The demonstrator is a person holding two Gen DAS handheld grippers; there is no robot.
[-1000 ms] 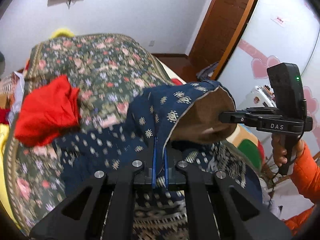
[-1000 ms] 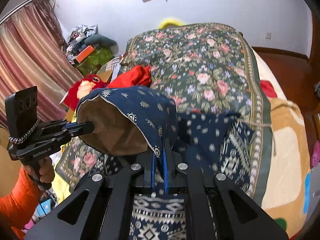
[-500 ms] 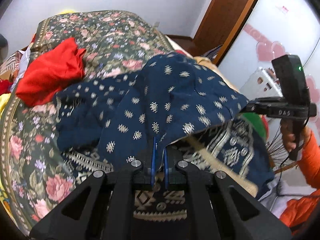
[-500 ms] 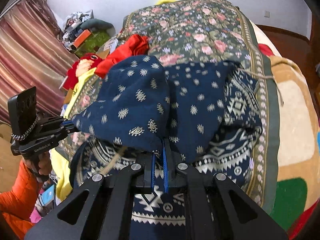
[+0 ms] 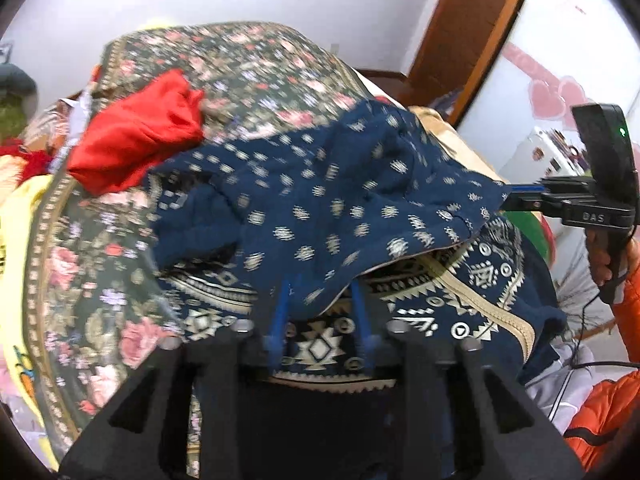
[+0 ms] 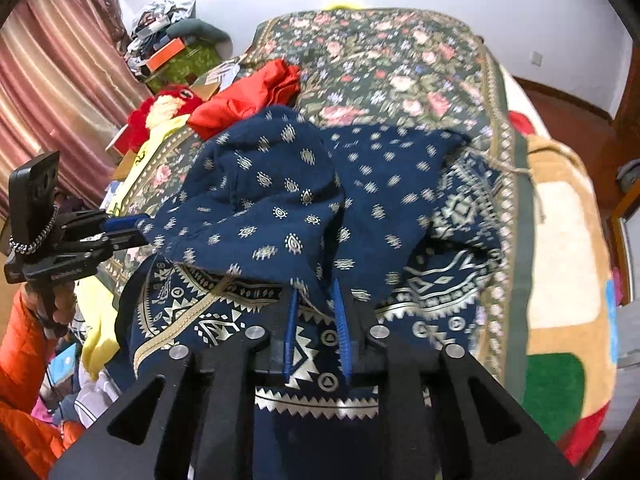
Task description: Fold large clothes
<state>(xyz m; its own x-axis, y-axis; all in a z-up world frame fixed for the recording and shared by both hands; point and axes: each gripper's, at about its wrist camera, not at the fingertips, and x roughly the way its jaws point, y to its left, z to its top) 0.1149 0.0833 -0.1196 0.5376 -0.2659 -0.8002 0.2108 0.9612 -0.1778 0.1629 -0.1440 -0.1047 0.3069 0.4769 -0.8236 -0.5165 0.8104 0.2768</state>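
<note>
Garment [image 5: 320,208] edge hides gripper [image 5: 320,312] fingertips.

Bedspread: you see a floral bedspread [image 6: 400,64] covering the bed.
Left side: striped curtain [image 6: 60,80].
Right side: wooden door [image 5: 472,32].

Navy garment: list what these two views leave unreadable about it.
- Near hem of the navy garment: both views, hidden under the black gripper bodies.
- Layers under the folded-over flap: both views, covered by the flap.
- Far prints: motion-blurred in both views.
- Grip of the left gripper and right gripper: jaws look parted, cloth drapes between them, contact unclear.
</note>
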